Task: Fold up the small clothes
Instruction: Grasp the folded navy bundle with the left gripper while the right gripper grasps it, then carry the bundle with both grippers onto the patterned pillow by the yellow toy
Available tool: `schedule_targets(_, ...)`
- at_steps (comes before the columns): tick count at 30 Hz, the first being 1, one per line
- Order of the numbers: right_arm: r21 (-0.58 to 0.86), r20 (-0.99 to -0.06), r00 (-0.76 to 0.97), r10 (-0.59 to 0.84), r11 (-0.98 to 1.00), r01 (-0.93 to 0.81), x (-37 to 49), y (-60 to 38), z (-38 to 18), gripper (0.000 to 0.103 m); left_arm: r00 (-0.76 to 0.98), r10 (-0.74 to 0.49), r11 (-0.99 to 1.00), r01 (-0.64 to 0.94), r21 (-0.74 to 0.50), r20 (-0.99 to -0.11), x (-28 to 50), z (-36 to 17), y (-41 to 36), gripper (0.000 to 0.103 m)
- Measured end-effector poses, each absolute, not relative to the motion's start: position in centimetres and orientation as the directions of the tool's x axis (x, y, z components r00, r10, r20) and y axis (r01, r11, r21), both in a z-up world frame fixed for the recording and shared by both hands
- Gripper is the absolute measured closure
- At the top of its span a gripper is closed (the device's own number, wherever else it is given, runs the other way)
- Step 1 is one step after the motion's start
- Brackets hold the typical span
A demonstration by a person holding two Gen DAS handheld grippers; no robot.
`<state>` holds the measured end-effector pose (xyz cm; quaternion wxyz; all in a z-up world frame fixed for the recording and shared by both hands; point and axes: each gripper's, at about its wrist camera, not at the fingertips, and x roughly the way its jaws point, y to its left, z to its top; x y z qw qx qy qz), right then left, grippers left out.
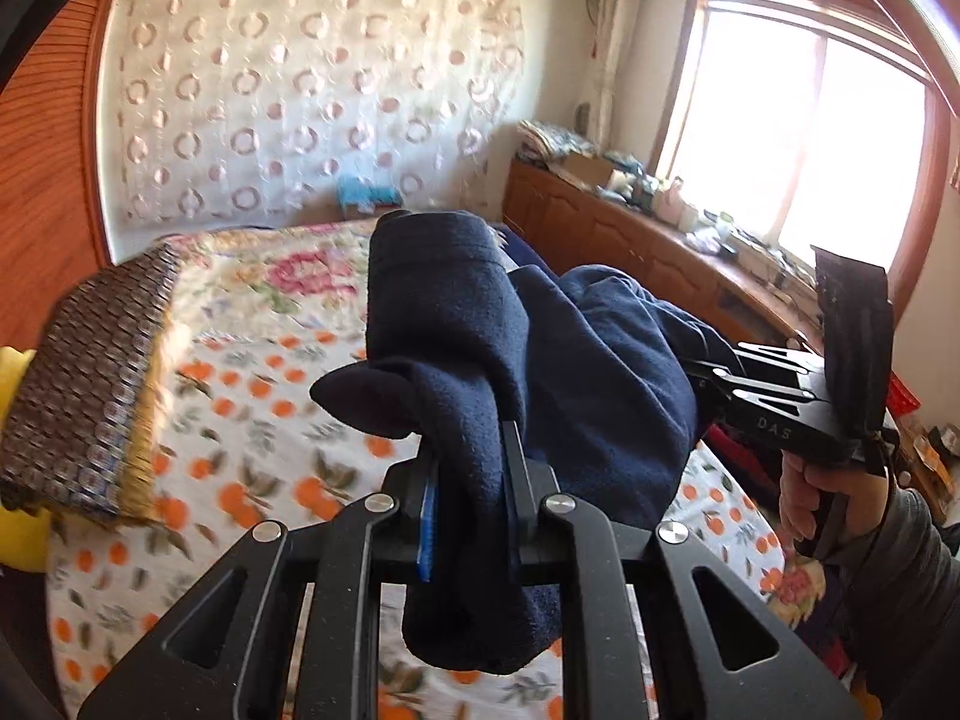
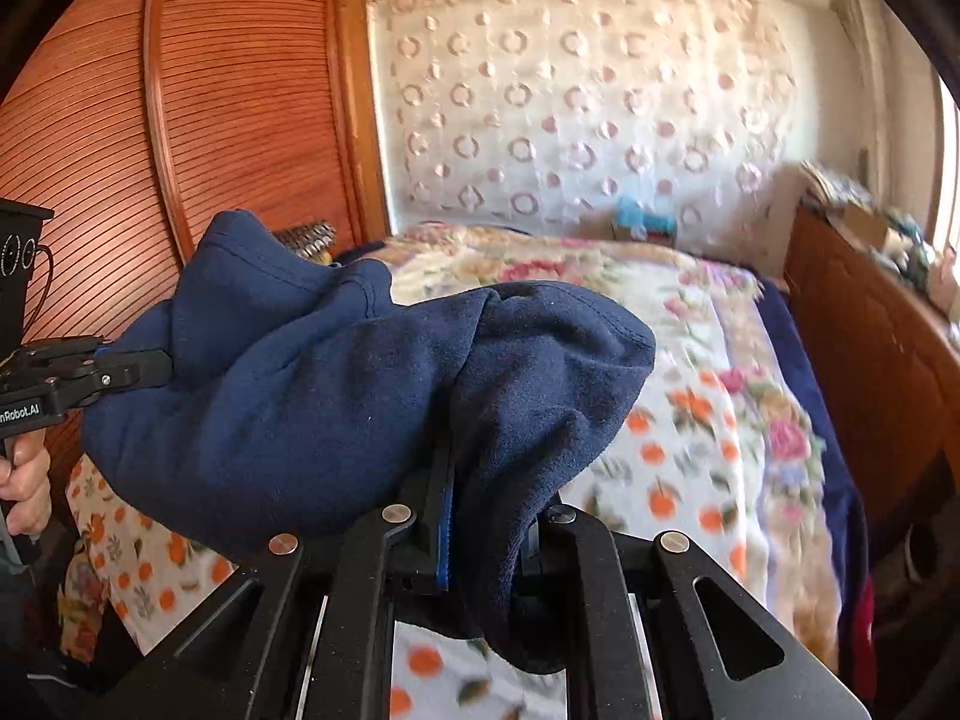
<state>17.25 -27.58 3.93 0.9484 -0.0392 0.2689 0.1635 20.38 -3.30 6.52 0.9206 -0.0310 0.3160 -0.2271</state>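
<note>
Above a bed (image 1: 252,420) spread with one orange-and-flower print sheet — a wooden cabinet (image 1: 630,240) runs under the bright window (image 1: 798,138) — one navy garment (image 1: 540,372) hangs between two grippers, left gripper (image 1: 468,480) and right gripper (image 2: 480,510) each clamped on its cloth.

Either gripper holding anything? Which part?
Both pinch the navy fleece garment above the bed: left gripper and right gripper each clamp a bunched edge at opposite ends.

Left gripper (image 1: 468,480): jaws clamped on navy garment (image 1: 510,348) — raised
Right gripper (image 2: 480,510): jaws clamped on it too — level, well apart
</note>
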Motion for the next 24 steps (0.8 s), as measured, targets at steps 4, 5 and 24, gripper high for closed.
schedule_targets(4,-0.013,-0.505,0.798,0.328,0.922,-0.387,20.4,-24.3,5.3,0.09,0.74,-0.397,0.916,0.352,-0.191,-0.543,21.4,7.6,-0.1,0.086)
schedule_targets(5,-0.019,-0.503,0.795,0.341,0.915,-0.404,21.2,-23.3,5.7,0.09,0.753,-0.384,0.923,0.333,-0.193,-0.535,21.8,7.8,1.1,0.085)
schedule_targets(24,-0.155,-0.483,0.659,0.577,0.684,-0.713,46.5,-5.0,6.7,0.09,0.897,-0.052,0.972,-0.055,-0.227,-0.44,29.1,5.5,17.9,0.085)
